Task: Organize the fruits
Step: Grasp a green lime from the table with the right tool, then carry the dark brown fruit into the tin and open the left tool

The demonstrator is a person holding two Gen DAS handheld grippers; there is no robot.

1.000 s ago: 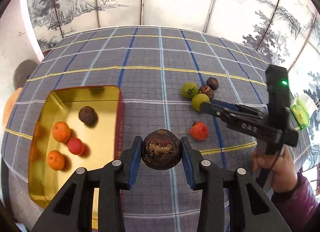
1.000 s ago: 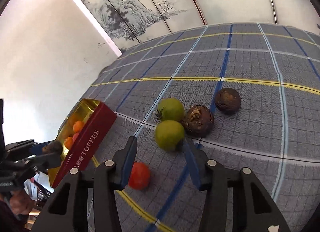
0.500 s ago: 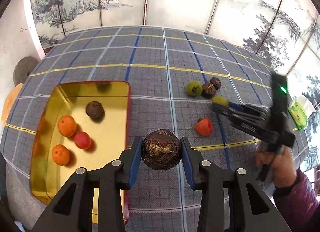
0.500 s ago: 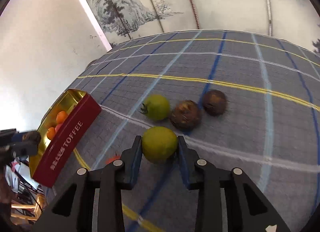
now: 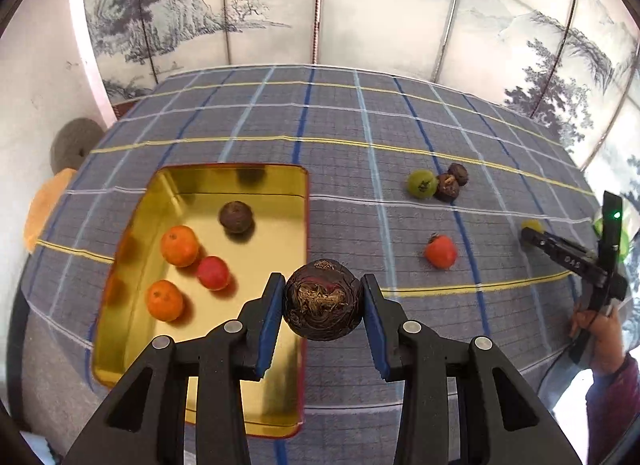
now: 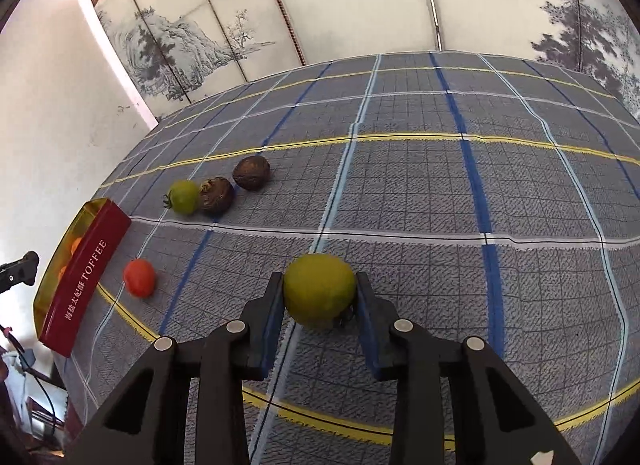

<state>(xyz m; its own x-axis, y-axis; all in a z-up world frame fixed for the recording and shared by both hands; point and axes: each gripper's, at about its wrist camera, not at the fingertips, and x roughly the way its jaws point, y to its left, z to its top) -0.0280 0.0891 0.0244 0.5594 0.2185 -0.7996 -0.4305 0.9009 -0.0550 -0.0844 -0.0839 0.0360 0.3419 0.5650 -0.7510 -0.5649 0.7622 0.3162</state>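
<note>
Meanwhile the left tongs (image 5: 323, 307) pinch a dark brown fruit (image 5: 323, 299) above the near right rim of the gold tin (image 5: 298, 201), which holds two oranges, a red fruit and a brown one. The right tongs (image 6: 319, 297) clamp a green fruit (image 6: 319, 289) over the checked worktop (image 6: 420, 193).

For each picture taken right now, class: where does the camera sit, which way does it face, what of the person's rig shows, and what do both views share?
Left wrist: rides the left gripper, looking over the tin; its jaws hold a dark fruit; the right gripper and hand show at right.
Right wrist: rides the right gripper, looking across the cloth; its jaws hold a green fruit.
Shared: tin, red fruit, green-and-brown trio.
</note>
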